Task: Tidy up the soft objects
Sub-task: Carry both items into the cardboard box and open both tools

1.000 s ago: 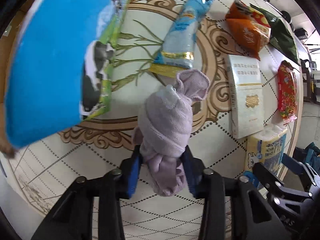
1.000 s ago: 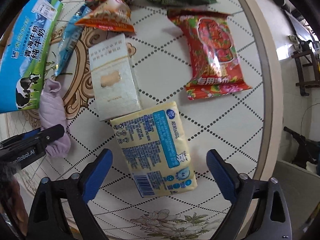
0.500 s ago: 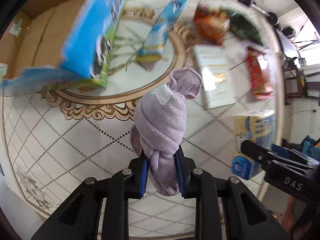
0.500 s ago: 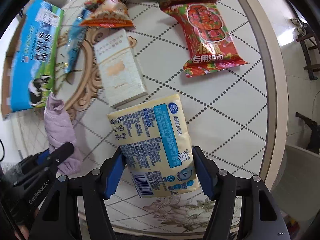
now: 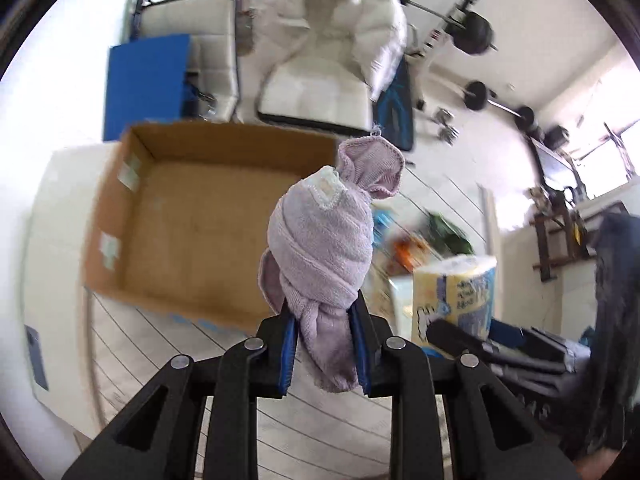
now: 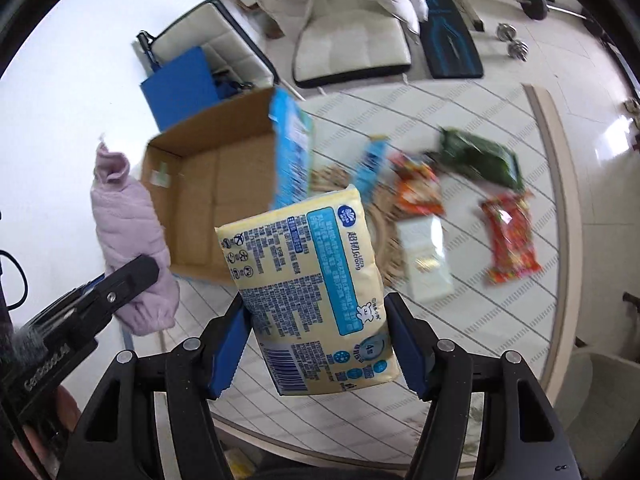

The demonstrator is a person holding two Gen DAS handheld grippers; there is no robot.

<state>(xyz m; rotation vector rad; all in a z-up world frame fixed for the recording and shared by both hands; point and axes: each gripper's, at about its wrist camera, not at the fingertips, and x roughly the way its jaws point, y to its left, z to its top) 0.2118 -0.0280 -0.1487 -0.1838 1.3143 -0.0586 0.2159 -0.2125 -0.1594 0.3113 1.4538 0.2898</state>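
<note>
two grippers are up over the table, each with one soft thing pinched in it. the left gripper (image 5: 325,354) is clamped tight on one knotted lilac towel bundle (image 5: 320,240), its blue pads squeezing the narrow lower end while the rest of the bundle stands out beyond the fingertips, clear of the table. the right gripper (image 6: 320,344) is closed on one yellow and blue tissue pack (image 6: 308,284), a pad pressed to each long side, the pack tilted and lifted off the round table (image 6: 554,216).

beyond them there is one open cardboard box (image 5: 192,216), brown inside, with a blue printed flap (image 6: 290,148) standing up at its edge in the right wrist view. i can see nothing lying in the part of the box that shows.

on the table, blurred, i count five things left: one long blue packet (image 6: 372,164), one orange snack bag (image 6: 416,192), one dark green bag (image 6: 478,158), one red bag (image 6: 510,240) and one white box (image 6: 426,264). they lie near each other, the white box just below the orange bag, the red one off to the side.

on the floor behind sit one white padded chair (image 5: 332,52) and one blue board (image 5: 146,84).
</note>
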